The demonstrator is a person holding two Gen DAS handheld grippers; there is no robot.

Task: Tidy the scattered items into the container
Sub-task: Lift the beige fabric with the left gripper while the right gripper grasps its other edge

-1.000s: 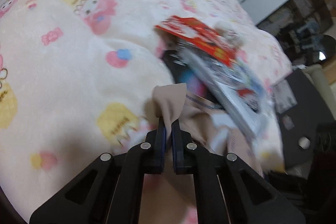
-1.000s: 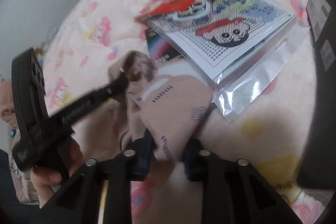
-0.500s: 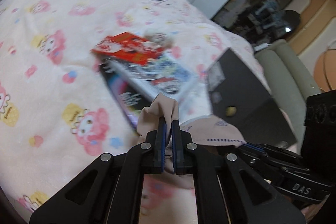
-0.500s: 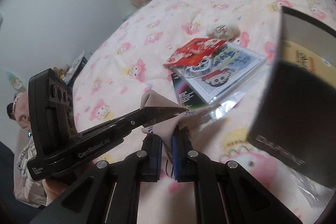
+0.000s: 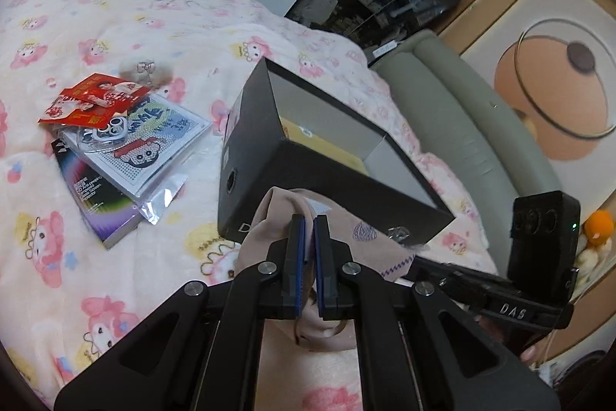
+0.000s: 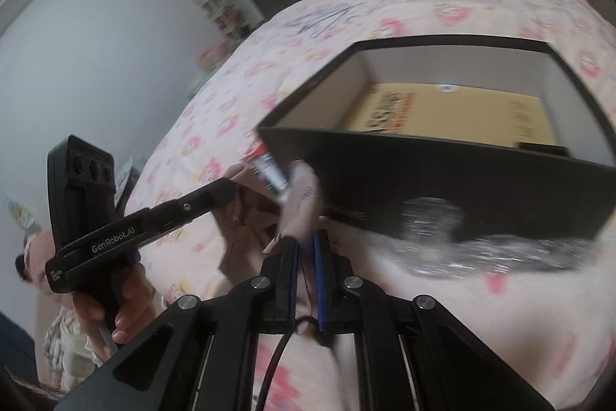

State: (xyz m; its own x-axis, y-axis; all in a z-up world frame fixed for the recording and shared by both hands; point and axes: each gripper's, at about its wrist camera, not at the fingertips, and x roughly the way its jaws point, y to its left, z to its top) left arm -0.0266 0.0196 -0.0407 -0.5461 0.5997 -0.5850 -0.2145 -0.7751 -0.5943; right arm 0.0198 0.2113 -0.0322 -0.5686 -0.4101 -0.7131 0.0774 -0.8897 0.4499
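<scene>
Both hand-held grippers are pinching the same beige face mask [image 5: 346, 237]: the left hand-held gripper [image 5: 308, 222] is clamping one edge, the right hand-held gripper [image 6: 304, 241] the other. The mask is hanging above the bed [image 5: 96, 26], just in front of the open black box [image 5: 308, 149]. A stack of packets [image 5: 127, 137] is lying left of the box.
</scene>
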